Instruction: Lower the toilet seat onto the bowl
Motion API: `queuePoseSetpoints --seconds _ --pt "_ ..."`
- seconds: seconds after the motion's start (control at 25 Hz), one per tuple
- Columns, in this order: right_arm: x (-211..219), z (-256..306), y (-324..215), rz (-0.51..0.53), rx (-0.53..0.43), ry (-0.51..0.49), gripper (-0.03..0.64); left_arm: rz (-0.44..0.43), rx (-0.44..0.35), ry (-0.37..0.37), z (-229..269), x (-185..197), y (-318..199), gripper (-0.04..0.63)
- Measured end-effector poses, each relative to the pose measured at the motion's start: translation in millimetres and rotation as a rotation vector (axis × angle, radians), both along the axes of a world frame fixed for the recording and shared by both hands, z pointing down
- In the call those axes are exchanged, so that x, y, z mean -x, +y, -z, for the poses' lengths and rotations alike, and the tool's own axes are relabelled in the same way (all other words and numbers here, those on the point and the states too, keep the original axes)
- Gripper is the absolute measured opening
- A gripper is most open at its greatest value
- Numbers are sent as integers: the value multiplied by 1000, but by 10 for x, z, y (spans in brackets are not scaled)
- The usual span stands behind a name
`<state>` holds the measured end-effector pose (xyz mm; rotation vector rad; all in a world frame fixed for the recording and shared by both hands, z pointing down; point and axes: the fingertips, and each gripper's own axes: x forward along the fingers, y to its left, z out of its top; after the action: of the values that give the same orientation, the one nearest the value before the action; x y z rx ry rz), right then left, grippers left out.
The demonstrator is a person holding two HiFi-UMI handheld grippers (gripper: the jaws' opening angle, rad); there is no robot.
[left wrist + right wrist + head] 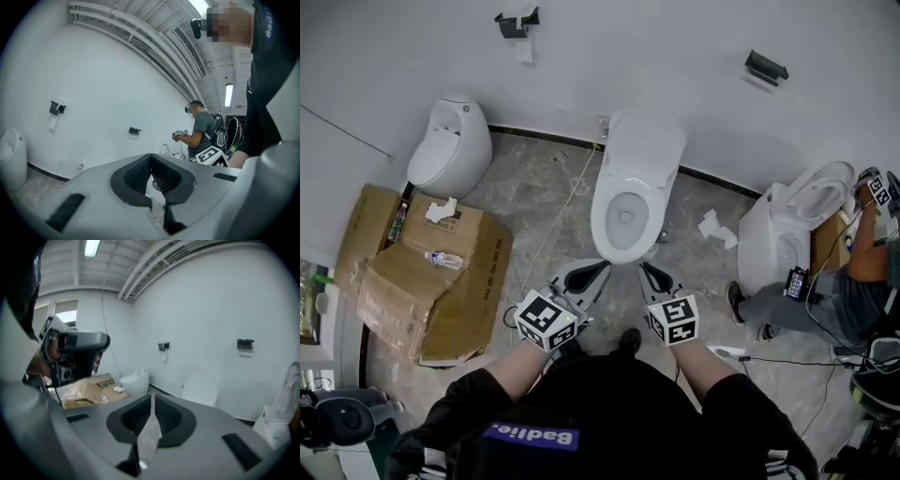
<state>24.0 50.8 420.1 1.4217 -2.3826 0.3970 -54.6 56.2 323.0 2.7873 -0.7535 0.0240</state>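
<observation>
1. Left gripper point(151, 155): its black ribbed pads point(136, 174) meet at the tips. They spread into a V toward the camera, and nothing is held in it.
2. Right gripper point(153, 395): its 2 ribbed pads point(171, 417) stand a narrow slit apart, with only a pale strip of background showing between them. It grips nothing and touches nothing.
3. Both grippers have smooth grey bodies and are held side by side, each with a black-and-white marker cube behind its jaws.
4. Just ahead of both tips stands a glossy white toilet point(652, 246).
5. Its oval lid point(647, 141) is upright against the wall.
6. A broad white ring lies flat around the bowl opening. It looks like the toilet seat point(602, 223), though I cannot rule out a bare rim.
7. Well to the left of the left gripper lies an opened brown cardboard box point(422, 291).
8. On the box rest a clear plastic bottle point(442, 260), lying on its side, and a crumpled tissue point(441, 209).
9. Beyond the box, farther left, is an egg-shaped white toilet point(450, 145).
10. Right of the right gripper, crumpled paper point(712, 228) lies on the grey marbled floor point(544, 187).
11. Farther right is a third toilet point(769, 244) with its seat raised, and a second person point(844, 286) is beside it.
</observation>
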Motion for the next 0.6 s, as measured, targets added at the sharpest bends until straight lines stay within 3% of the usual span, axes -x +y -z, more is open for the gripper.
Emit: queuePoseSetpoints --seconds 0.28,0.6 --pt "211 843 136 15 -105 -181 40 -24 21 33 144 -23 197 15" --pt "386 1370 364 82 -210 -221 37 -28 -8 50 413 -22 293 15"
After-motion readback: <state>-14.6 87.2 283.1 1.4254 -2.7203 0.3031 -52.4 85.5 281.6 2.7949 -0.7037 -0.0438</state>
